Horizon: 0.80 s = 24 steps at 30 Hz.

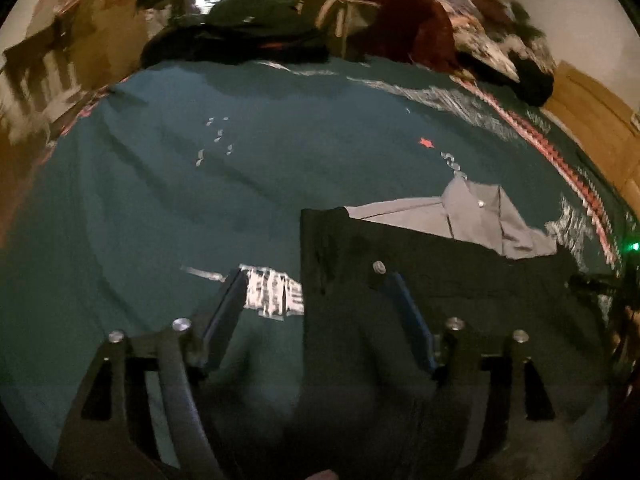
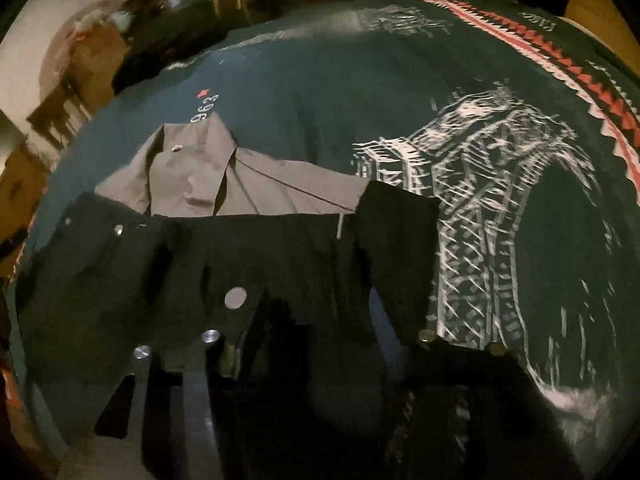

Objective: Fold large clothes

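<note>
Here, label by label:

Dark garment: a black piece of clothing with silver snaps lies flat on the teal cloth, directly ahead of both tongs; its straight left edge runs between the left tongs' fingers, and in the right wrist view it spreads across the middle and left.

Grey shirt: a grey collared shirt with one small button lies just beyond the dark garment, its lower part covered by it; from the left tongs it sits ahead and to the right.

Left tongs: the left tongs are spread wide, the right blue-padded finger over the dark garment, the left one over bare cloth; nothing is pinched between them.

Right tongs: the right tongs sit low over the dark garment's near edge; black fabric and shadow hide the fingers, so I cannot tell how far apart they are or whether they hold anything.

Teal cloth: a printed teal cloth covers the surface under everything; a white tower drawing lies ahead-right of the right tongs, and a red and white zigzag border runs beyond it.

Clothes pile: dark, maroon and patterned clothes are heaped at the far edge, well beyond the left tongs.
</note>
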### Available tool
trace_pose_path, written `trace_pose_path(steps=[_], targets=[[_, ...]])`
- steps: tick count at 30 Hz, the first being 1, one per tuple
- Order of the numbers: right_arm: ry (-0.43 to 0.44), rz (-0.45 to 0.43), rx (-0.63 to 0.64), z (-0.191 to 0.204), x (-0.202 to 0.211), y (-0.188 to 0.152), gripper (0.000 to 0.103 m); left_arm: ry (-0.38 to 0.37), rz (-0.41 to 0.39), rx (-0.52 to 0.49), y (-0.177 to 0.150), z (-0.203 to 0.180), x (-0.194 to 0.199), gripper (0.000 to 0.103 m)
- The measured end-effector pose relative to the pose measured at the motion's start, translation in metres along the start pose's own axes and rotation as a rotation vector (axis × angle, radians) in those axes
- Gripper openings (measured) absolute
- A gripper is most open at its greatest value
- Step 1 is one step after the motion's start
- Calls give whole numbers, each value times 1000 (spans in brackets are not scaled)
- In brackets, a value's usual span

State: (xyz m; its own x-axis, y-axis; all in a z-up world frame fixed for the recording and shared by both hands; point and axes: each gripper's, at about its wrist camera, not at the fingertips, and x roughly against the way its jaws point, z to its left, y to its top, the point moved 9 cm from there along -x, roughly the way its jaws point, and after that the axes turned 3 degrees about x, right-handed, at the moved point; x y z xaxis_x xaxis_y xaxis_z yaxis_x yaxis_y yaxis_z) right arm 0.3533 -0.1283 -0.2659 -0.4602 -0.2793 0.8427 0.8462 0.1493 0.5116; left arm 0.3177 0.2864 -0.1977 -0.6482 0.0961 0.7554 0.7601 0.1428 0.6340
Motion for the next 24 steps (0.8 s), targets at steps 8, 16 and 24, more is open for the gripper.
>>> trace_pose_path(steps=[8, 16, 24], targets=[[9, 4, 23, 1, -13, -1, 45, -34, 134, -185, -9, -33, -42, 44], [-5, -43, -9, -12, 1, 1, 10, 46, 163, -209, -9, -36, -61, 6], [-14, -172, -128, -50, 32, 34, 9, 95, 105, -82, 5, -9, -53, 5]])
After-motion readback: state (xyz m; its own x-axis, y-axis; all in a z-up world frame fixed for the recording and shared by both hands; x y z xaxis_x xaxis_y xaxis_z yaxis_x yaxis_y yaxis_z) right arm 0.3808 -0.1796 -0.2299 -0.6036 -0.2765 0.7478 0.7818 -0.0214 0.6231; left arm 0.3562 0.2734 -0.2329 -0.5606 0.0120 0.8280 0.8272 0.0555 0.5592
